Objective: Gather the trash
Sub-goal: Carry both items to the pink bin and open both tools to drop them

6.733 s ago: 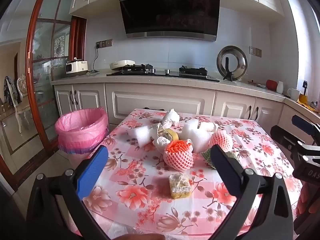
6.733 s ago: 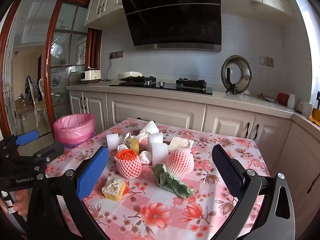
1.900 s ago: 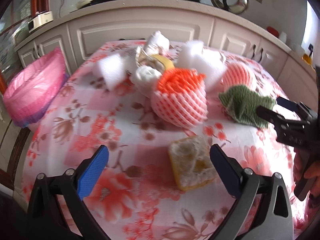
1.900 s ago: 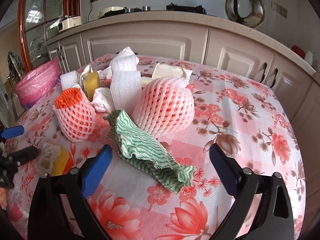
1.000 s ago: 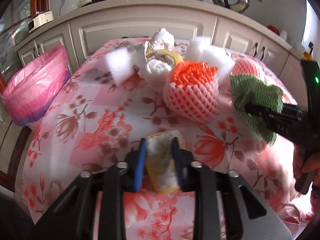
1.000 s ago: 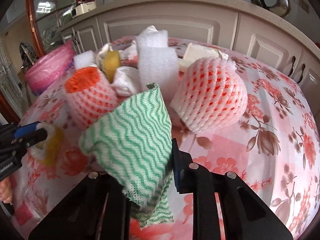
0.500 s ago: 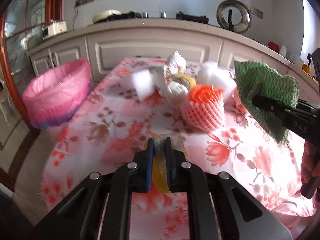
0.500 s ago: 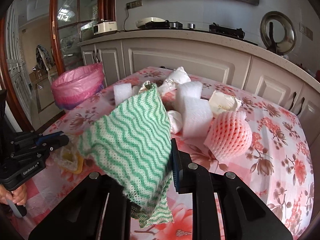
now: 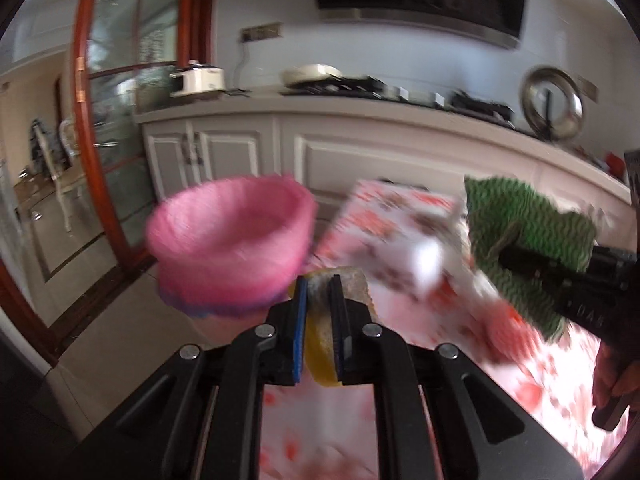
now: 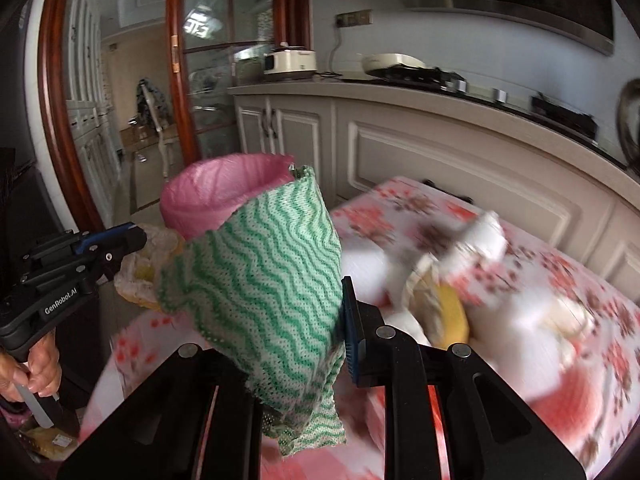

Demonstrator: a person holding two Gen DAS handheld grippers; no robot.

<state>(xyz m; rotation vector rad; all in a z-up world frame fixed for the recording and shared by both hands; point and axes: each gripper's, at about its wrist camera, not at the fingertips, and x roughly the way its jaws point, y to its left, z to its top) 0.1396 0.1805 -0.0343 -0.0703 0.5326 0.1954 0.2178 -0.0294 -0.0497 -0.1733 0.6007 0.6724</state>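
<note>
A yellow sponge (image 9: pixel 320 312) is being pinched in the left gripper (image 9: pixel 319 308) beside the pink bin (image 9: pixel 230 240). A green cloth (image 10: pixel 272 280) is being clamped by the right gripper (image 10: pixel 340 320). Released short of the rim, either could be dropped on the floor.

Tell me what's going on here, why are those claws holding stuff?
A person is clearing trash off a flowery table with a claw in each hand. The left claw is shut on a yellow sponge. The right claw is shut on a green wavy cloth. Both are held up off the table, facing the bin with the pink bag beside it. More foam and wrappers are on the table.
</note>
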